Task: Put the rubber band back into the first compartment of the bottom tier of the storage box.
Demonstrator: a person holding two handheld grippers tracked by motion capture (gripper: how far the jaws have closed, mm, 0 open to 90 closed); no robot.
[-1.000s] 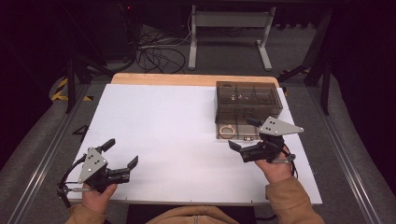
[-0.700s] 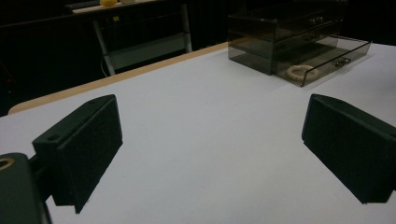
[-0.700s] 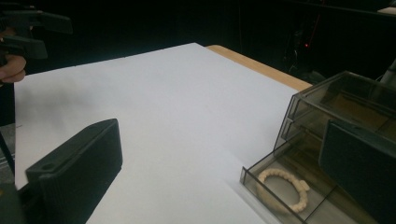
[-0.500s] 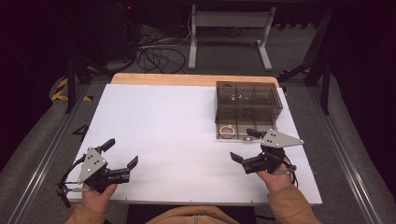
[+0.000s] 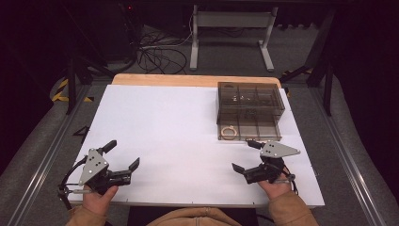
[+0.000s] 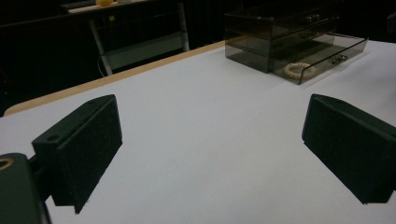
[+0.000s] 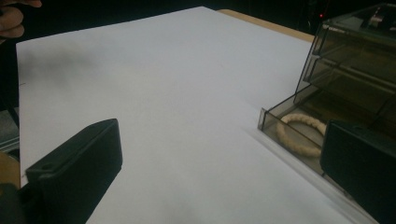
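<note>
A smoky clear drawer box [image 5: 249,96] stands at the back right of the white table [image 5: 179,122]. Its bottom drawer [image 5: 248,131] is pulled out, and a cream ring [image 5: 229,132] lies in the drawer's left end. My right gripper [image 5: 244,156] is open and empty, just in front of the drawer. In the right gripper view the ring [image 7: 301,133] lies close ahead at the right, beside the box [image 7: 355,60]. My left gripper [image 5: 122,155] is open and empty at the front left. In the left gripper view the box [image 6: 280,32] and the ring [image 6: 299,70] are far off.
A wooden strip [image 5: 188,80] runs along the table's far edge. Beyond it are cables [image 5: 160,52] and a metal frame [image 5: 230,28] on the floor. A hand [image 7: 11,18] shows at the top left of the right gripper view.
My right gripper has drawn back from the open drawer toward the table's front edge. The left gripper has stayed in place.
</note>
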